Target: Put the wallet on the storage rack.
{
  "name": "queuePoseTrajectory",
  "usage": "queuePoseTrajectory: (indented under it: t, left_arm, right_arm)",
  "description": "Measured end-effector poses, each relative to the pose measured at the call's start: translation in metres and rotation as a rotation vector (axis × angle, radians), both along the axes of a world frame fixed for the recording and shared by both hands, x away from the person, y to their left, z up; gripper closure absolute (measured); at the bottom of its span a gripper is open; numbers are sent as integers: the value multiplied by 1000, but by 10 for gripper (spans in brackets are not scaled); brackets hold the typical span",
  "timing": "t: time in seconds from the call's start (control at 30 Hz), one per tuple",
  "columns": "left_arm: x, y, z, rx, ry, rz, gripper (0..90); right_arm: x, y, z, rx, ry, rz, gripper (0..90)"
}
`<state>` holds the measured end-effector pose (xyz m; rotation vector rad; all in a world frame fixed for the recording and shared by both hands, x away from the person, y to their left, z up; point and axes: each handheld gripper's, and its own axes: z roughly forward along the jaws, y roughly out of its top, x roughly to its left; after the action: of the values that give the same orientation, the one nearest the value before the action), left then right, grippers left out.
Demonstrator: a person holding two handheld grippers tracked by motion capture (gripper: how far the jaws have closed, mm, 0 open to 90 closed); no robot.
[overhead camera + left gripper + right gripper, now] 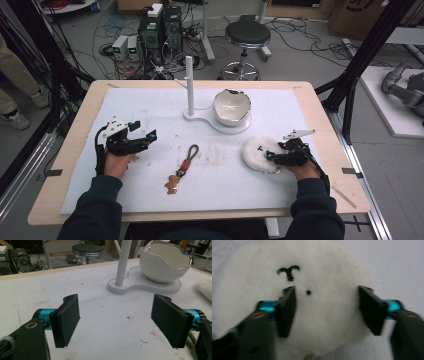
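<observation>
A round white plush with a small black stitched face lies on the white mat at the right. My right gripper is open and low over it; in the right gripper view one jaw rests on the fur and the other sits at the plush's edge. My left gripper is open above bare mat at the left, nothing between its jaws. A keychain with a brown bear charm and a looped cord lies in the middle between the two grippers.
A white stand with an upright post holds a white egg-shaped bowl at the mat's far centre, also ahead in the left gripper view. A stool, cables and boxes sit on the floor beyond the table.
</observation>
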<state>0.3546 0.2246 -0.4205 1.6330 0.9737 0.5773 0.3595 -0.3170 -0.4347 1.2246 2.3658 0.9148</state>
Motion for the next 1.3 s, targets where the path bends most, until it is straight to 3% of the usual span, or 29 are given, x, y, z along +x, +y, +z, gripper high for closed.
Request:
queuePoseTrajectory:
  t: [0.03,0.07,0.1,0.13,0.17,0.23,0.37,0.57,0.63,0.67,0.7,0.73,0.83,0.97,1.03,1.07,1.1,1.2,1.23,1.3]
  left_arm:
    - [0,0,1,2,2,5,241]
    - [0,0,1,2,2,5,246]
    - [-1,-1,1,3,12,9,250]
    - [-1,-1,1,3,12,9,251]
    - [-2,-1,1,1,13,5,252]
    - [-3,-3,2,-7,15,3,252]
    - [-6,-10,3,-1,20,-24,257]
    - [-11,-12,4,-10,16,-38,268]
    - [-12,-11,4,-24,21,-47,282]
    - [-12,-12,4,-41,26,-56,298]
    - [-11,-13,4,-58,33,-75,298]
    - [-11,-17,4,-95,56,-113,307]
    - [-11,-23,3,-108,67,-147,309]
    - [-10,-37,3,-109,82,-201,309]
    - [-9,-55,5,-103,87,-261,308]
    - [-9,-55,5,-103,87,-261,306]
    - [-8,-69,7,-87,90,-297,299]
    - [-7,-84,7,-86,93,-329,263]
    - [-8,-99,7,-70,95,-362,259]
    - [-9,-106,6,-59,99,-383,253]
  right_arm:
    - [0,-4,2,1,-5,-21,674]
    - [-1,-7,3,-2,-14,-30,777]
    - [-1,-10,5,20,-12,-42,834]
    - [-1,-10,5,20,-12,-42,834]
    - [-1,-16,7,82,-8,-47,870]
    - [-2,-17,8,91,-11,-45,875]
    - [-5,-16,15,145,-77,-21,884]
    - [-8,-12,21,163,-114,-6,886]
    - [-9,-10,24,187,-140,6,891]
    - [-9,-7,29,227,-173,20,894]
    - [-9,-7,29,227,-173,20,894]
    - [-11,-1,34,252,-206,45,897]
    - [-12,7,39,261,-233,70,898]
    - [-13,18,41,263,-248,107,899]
    - [-16,24,44,289,-258,125,900]
    - [-16,24,44,289,-258,125,900]
    - [-17,27,47,316,-270,133,900]
    - [-18,31,49,345,-281,147,900]
    - [-20,37,51,365,-289,165,900]
    - [-22,43,53,379,-294,183,900]
